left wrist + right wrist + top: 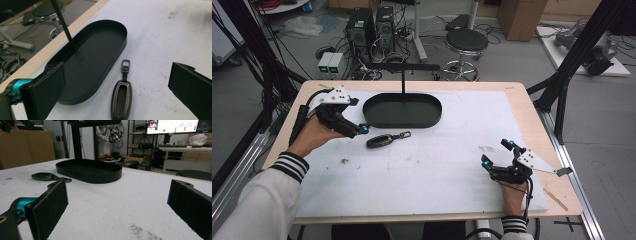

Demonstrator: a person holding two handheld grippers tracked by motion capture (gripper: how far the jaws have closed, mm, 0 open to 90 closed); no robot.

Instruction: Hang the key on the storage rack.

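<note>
At the left of the desk, my left tool (362,129) hovers low with its jaws spread wide and nothing between them. Seen along those jaws in the left gripper view, the car key fob (121,97) lies flat on the white mat just ahead, framed by the gap but touched by neither jaw. Its metal loop (125,65) points away from me. In the high view the fob (381,140) sits just beside the tool's tip, close in front of the black oval tray (432,107). A thin black post (403,80) stands at the tray's far rim. My right tool (498,156) rests well apart, at the desk's (522,105) near right corner, jaws also wide and empty. Through its own view the tray (110,176) and the fob (43,176) lie far off across the mat.
</note>
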